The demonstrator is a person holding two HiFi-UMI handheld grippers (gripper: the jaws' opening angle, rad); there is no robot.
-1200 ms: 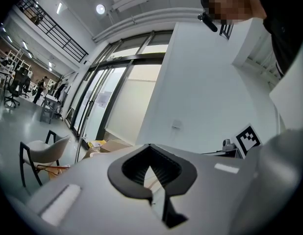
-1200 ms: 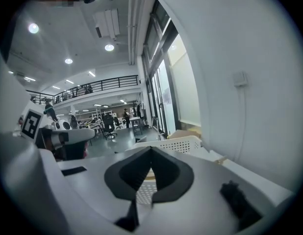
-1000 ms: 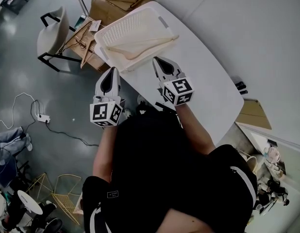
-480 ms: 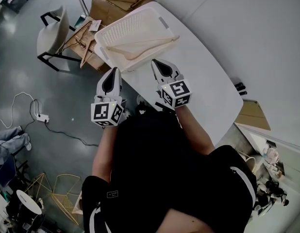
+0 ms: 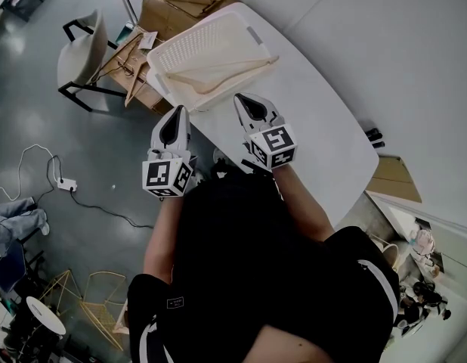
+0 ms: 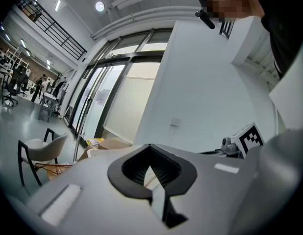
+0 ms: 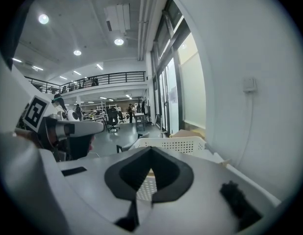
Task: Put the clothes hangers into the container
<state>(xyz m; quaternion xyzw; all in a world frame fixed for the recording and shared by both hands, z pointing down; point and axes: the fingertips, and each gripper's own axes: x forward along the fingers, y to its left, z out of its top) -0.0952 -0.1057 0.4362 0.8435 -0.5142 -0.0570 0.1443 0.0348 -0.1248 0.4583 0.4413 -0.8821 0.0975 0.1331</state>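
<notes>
A white perforated basket point(image 5: 164, 60) stands on the far left end of the white table point(image 5: 324, 127). Pale wooden hangers point(image 5: 218, 74) lie in it, one tip poking over its right rim. My left gripper point(image 5: 174, 112) hangs shut and empty just off the table's left edge, near the basket's front corner. My right gripper point(image 5: 245, 99) is shut and empty over the table, right in front of the basket. In the right gripper view the basket point(image 7: 173, 143) sits just beyond the shut jaws point(image 7: 150, 151). The left gripper's jaws point(image 6: 150, 147) meet at the tips.
More wooden hangers point(image 5: 124, 60) lie on cardboard boxes point(image 5: 180, 6) left of the table. A grey chair point(image 5: 78, 51) stands beside them. Cables and a power strip point(image 5: 67, 185) are on the floor. A person in black fills the lower head view.
My right gripper has drifted slightly to the left. The left gripper, the basket and the hangers have not moved.
</notes>
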